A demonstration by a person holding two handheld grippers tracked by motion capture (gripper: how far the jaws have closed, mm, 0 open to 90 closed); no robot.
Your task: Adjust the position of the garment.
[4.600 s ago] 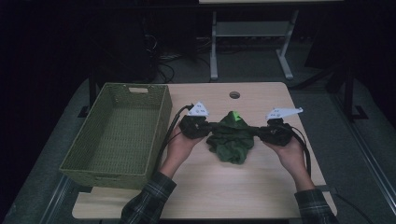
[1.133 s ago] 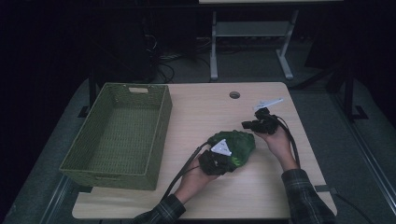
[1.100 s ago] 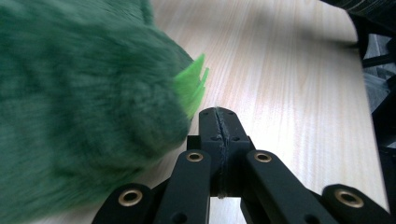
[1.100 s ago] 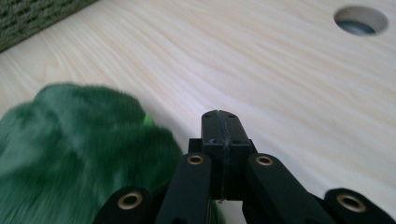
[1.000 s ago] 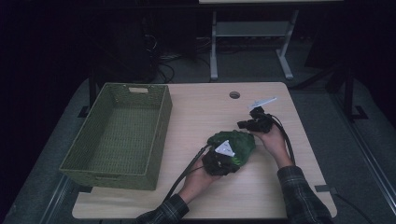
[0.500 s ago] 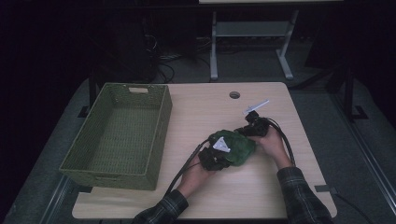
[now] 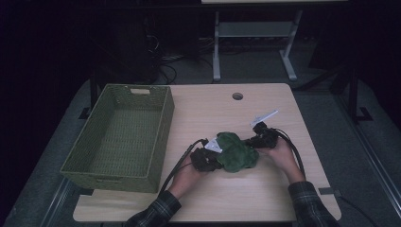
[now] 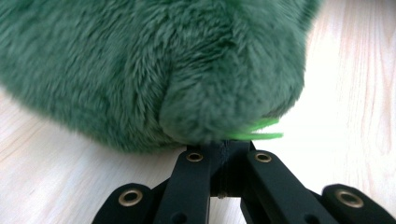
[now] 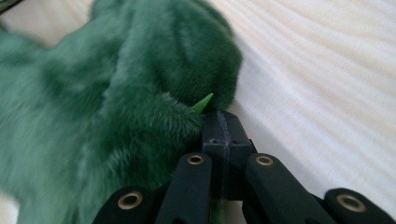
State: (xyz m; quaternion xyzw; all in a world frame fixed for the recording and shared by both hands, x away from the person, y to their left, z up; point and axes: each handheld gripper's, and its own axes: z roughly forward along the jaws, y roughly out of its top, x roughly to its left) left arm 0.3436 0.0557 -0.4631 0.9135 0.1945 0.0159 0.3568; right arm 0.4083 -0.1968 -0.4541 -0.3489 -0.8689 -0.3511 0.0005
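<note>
High view: a dark green, fluffy cloth (image 7: 236,151) lies bunched in a rounded heap on the pale wooden table (image 7: 213,113), a little right of centre and nearer the person's edge. It rests on the bare wood, well apart from the woven green basket (image 7: 118,137) that stands empty on the table's left side.

The left gripper (image 7: 208,158) meets the cloth at its near left edge, and the right gripper (image 7: 257,140) meets it at its far right edge, so the heap sits between the two tools. A hand holds each gripper, plaid sleeves entering from the bottom, with black cables trailing back from both.

In the left gripper view, the black jaws are drawn together on a fold of the green pile (image 8: 205,116), and a thin bright green strip pokes out at the tips. In the right gripper view, the jaws are likewise pinched shut on a tuft of the cloth (image 9: 154,116), beside a small bright green point.

Gripping opposite edges looks meant to keep the soft bundle gathered and under control from both sides, probably so it can be folded or lifted as one piece, perhaps toward the basket.
</note>
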